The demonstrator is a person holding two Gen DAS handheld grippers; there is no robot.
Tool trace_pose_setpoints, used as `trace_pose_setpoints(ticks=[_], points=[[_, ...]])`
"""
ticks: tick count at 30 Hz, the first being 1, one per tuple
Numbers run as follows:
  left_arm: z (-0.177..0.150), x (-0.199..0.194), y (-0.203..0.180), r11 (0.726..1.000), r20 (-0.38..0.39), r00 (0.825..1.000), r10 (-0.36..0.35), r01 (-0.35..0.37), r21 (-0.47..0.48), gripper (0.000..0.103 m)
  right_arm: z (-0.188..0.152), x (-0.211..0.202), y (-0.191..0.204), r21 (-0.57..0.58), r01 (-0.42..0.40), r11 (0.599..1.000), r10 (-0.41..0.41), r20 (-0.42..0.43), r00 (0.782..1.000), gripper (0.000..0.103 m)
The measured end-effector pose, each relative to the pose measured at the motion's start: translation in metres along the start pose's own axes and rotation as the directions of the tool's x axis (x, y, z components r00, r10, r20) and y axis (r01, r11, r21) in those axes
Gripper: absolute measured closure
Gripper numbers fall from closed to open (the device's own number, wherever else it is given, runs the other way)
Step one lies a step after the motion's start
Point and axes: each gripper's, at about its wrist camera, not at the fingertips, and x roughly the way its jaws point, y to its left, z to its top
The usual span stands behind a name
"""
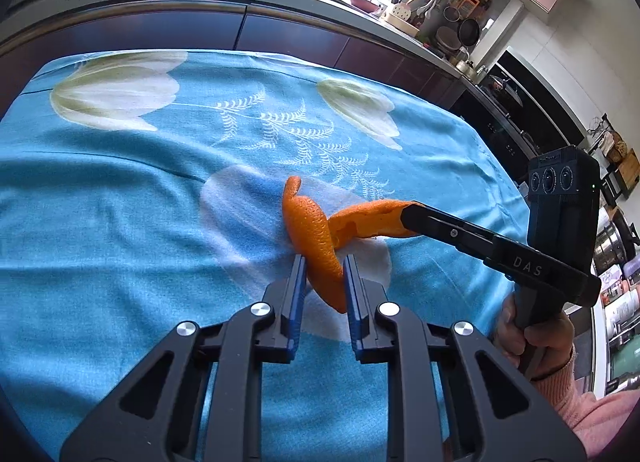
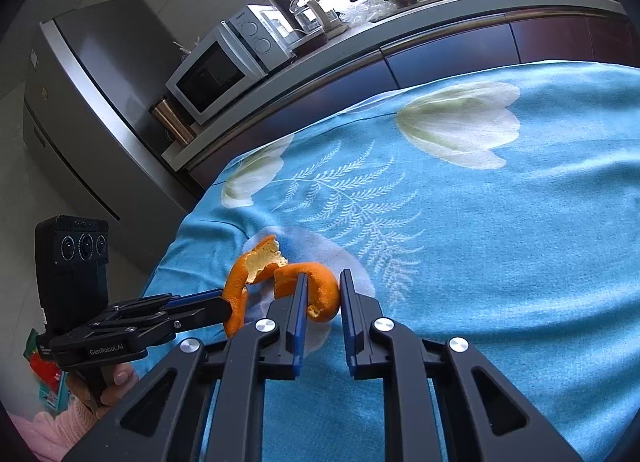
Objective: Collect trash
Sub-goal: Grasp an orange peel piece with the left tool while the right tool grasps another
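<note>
Two pieces of orange peel lie close together over a blue flowered tablecloth [image 1: 120,202]. My left gripper [image 1: 325,262] is shut on one curved peel [image 1: 312,238], which stands up between its blue pads. It also shows in the right wrist view [image 2: 236,302], with the left gripper [image 2: 224,306] coming in from the left. My right gripper [image 2: 323,276] is shut on the second peel [image 2: 320,286]. In the left wrist view the right gripper [image 1: 408,218] reaches in from the right and holds that peel [image 1: 368,218].
A dark kitchen counter [image 1: 240,22] with cabinets runs behind the table. A microwave [image 2: 216,74] and a fridge [image 2: 80,102] stand at the left in the right wrist view. The table edge [image 2: 180,230] drops off at the left.
</note>
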Motion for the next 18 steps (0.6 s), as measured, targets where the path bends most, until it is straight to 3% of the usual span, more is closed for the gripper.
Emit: trace_pose_setpoints(ticks=[18], points=[[-0.028, -0.057, 0.031, 0.998, 0.065, 0.996, 0.055, -0.053, -0.030, 0.085, -0.002, 0.010, 0.029, -0.008, -0.088, 0.996, 0.088, -0.012, 0.996, 0.089]])
